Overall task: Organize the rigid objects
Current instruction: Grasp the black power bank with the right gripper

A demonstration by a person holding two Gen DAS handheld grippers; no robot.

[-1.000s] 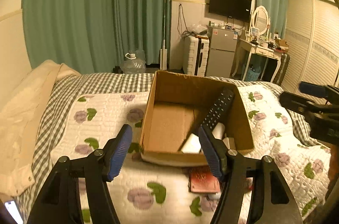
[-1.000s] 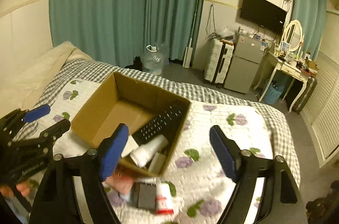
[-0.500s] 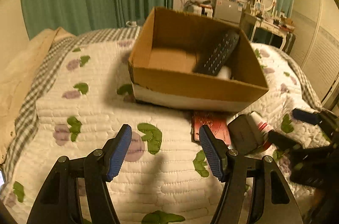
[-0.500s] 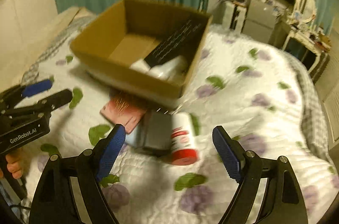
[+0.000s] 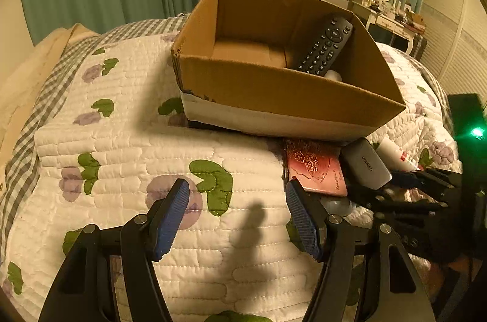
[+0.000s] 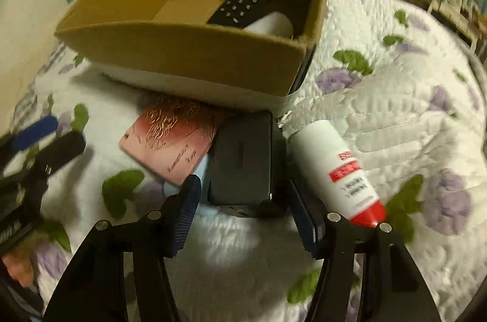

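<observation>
Both tongs came down; right gripper (image 6: 243,218) has been closing around the stiff, smooth charger (image 6: 240,157), not clamped; left gripper (image 5: 237,218) apart, empty.

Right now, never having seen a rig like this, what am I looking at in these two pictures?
A person holds two handheld black grippers with blue pads, each carrying a fisheye camera: one picture per gripper. On the flowered quilt stands a brown cardboard box holding a black remote control. In front lie a pink card case, a dark grey charger block and a white tube with a red cap. The left gripper is open and empty. The right gripper has just been closing around the charger block; contact is unclear.
</observation>
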